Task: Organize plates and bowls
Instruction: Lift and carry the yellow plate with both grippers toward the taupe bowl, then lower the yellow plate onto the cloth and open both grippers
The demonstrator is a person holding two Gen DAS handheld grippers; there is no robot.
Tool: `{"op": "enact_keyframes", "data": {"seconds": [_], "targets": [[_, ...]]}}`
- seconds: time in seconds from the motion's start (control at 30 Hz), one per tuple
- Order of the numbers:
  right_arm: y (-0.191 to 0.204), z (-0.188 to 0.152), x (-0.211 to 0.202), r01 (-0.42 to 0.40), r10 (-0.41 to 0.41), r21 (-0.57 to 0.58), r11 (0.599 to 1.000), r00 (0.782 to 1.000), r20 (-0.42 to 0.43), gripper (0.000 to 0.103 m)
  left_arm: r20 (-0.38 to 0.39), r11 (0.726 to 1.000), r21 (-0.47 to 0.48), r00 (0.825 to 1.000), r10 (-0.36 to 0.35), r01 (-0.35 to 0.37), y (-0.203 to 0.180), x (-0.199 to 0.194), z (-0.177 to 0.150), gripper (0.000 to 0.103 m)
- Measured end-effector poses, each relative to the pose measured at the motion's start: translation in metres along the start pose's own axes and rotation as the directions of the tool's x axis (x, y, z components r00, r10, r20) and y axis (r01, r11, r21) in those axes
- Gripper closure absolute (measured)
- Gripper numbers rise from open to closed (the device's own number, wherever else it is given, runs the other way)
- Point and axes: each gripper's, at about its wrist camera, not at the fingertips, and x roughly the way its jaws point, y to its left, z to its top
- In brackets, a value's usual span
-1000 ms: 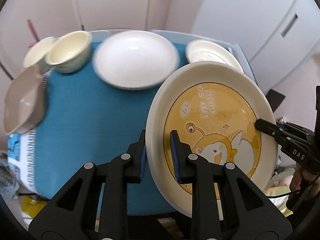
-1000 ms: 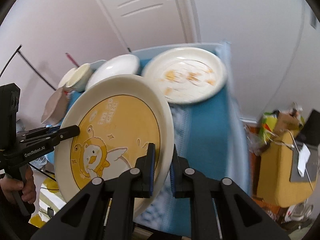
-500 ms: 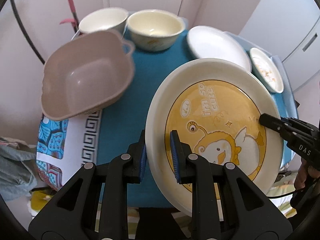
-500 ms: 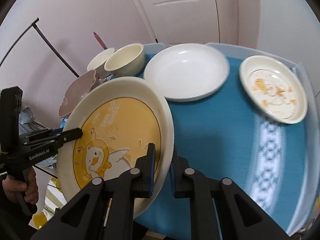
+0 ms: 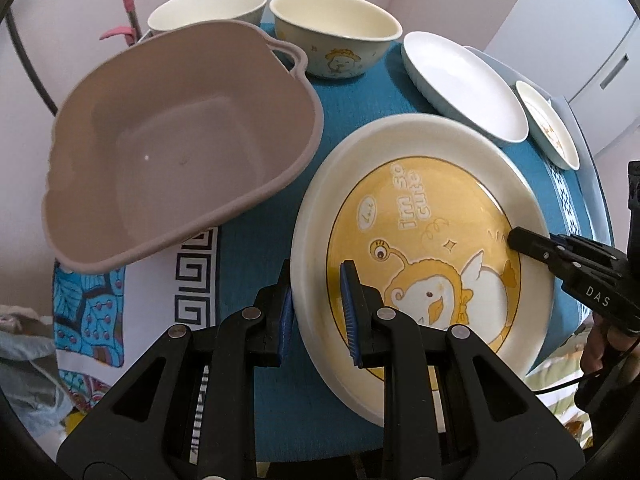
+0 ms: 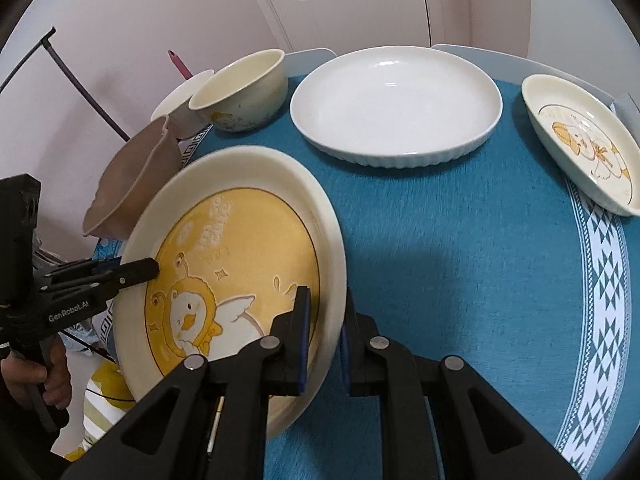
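Note:
A cream plate with a yellow cartoon duck [image 5: 424,240] is held tilted above the blue tablecloth; it also shows in the right wrist view [image 6: 236,264]. My left gripper [image 5: 318,312] is shut on its near rim. My right gripper [image 6: 324,328] is shut on the opposite rim and shows at the right of the left wrist view [image 5: 520,238]. A taupe basin [image 5: 172,148] lies just left of the plate. Two cream bowls [image 5: 336,36] [image 5: 208,8] stand behind it. A white dish [image 6: 396,100] and a small duck plate [image 6: 584,144] lie farther right.
The table [image 6: 460,248] carries a blue cloth with a white patterned border. A black rack rod [image 6: 68,68] and a pink-handled tool [image 5: 126,4] stand at the far left. A white door [image 6: 352,0] is behind the table.
Both grippers carried the duck plate leftward along the table. The taupe basin and bowls came closer; the white dish and small plate shifted right.

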Motion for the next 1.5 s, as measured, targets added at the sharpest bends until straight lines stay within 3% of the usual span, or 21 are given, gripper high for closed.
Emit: {"op": "enact_keyframes", "data": {"seconds": [0.2, 0.37, 0.47, 0.5, 0.53, 0.8, 1.03, 1.17, 1.27, 1.3, 1.33, 1.37, 1.4, 1.43, 1.5], "targets": [[-0.002, -0.004, 0.001, -0.001, 0.001, 0.04, 0.999, 1.0, 0.003, 0.089, 0.023, 1.0, 0.026, 1.0, 0.011, -0.012, -0.002, -0.002, 0.001, 0.084], [0.001, -0.001, 0.004, 0.011, -0.011, 0.041, 0.999, 1.0, 0.002, 0.089, 0.011, 0.999, 0.035, 1.0, 0.004, -0.004, -0.005, 0.002, 0.002, 0.075], [0.001, -0.001, 0.005, 0.01, -0.011, 0.045, 0.999, 1.0, 0.004, 0.089, 0.016, 0.998, 0.056, 0.999, 0.031, -0.032, -0.01, 0.001, 0.0, 0.058], [0.001, -0.001, 0.005, 0.019, -0.019, 0.039, 0.999, 1.0, 0.004, 0.089, 0.019, 0.997, 0.059, 0.999, 0.039, -0.04, -0.01, 0.001, -0.001, 0.045], [0.002, -0.001, 0.005, 0.025, -0.025, 0.036, 0.999, 1.0, 0.003, 0.089, 0.026, 0.997, 0.059, 0.999, 0.044, -0.046, -0.011, -0.001, -0.003, 0.039], [-0.001, -0.003, 0.002, 0.028, -0.028, 0.052, 0.998, 1.0, 0.008, 0.089, 0.05, 0.997, 0.039, 0.996, 0.069, -0.071, -0.013, -0.009, -0.012, 0.039], [-0.006, -0.006, -0.025, 0.006, -0.007, 0.047, 0.999, 1.0, 0.027, 0.088, 0.061, 0.993, -0.008, 0.992, 0.115, -0.115, -0.026, -0.043, -0.027, 0.039], [-0.002, 0.0, -0.073, 0.002, -0.001, -0.005, 1.0, 0.995, 0.097, 0.088, 0.139, 0.992, -0.045, 0.982, 0.125, -0.12, -0.05, -0.088, -0.027, 0.039], [-0.001, 0.008, -0.113, 0.019, -0.008, -0.068, 0.998, 0.987, 0.159, 0.088, 0.245, 0.991, -0.057, 0.96, 0.133, -0.123, -0.081, -0.131, -0.02, 0.039], [-0.002, 0.012, -0.129, 0.026, -0.009, -0.088, 0.996, 0.983, 0.185, 0.088, 0.278, 0.991, -0.059, 0.951, 0.135, -0.123, -0.092, -0.145, -0.017, 0.034], [-0.003, 0.016, -0.143, 0.034, -0.012, -0.103, 0.994, 0.978, 0.21, 0.087, 0.312, 0.99, -0.062, 0.94, 0.139, -0.126, -0.102, -0.158, -0.013, 0.02], [-0.005, 0.021, -0.157, 0.047, -0.017, -0.118, 0.992, 0.971, 0.24, 0.085, 0.353, 0.99, -0.066, 0.925, 0.143, -0.128, -0.114, -0.17, -0.009, 0.011], [-0.007, 0.025, -0.166, 0.054, -0.019, -0.128, 0.99, 0.965, 0.261, 0.073, 0.383, 0.989, -0.071, 0.912, 0.149, -0.131, -0.123, -0.177, -0.007, 0.0], [-0.012, 0.03, -0.178, 0.057, -0.014, -0.143, 0.988, 0.958, 0.285, 0.05, 0.423, 0.988, -0.078, 0.893, 0.156, -0.135, -0.134, -0.186, -0.004, 0.0], [-0.022, 0.041, -0.196, 0.058, -0.001, -0.167, 0.984, 0.947, 0.321, 0.02, 0.462, 0.988, -0.087, 0.873, 0.156, -0.13, -0.153, -0.195, 0.004, 0.0]]}}
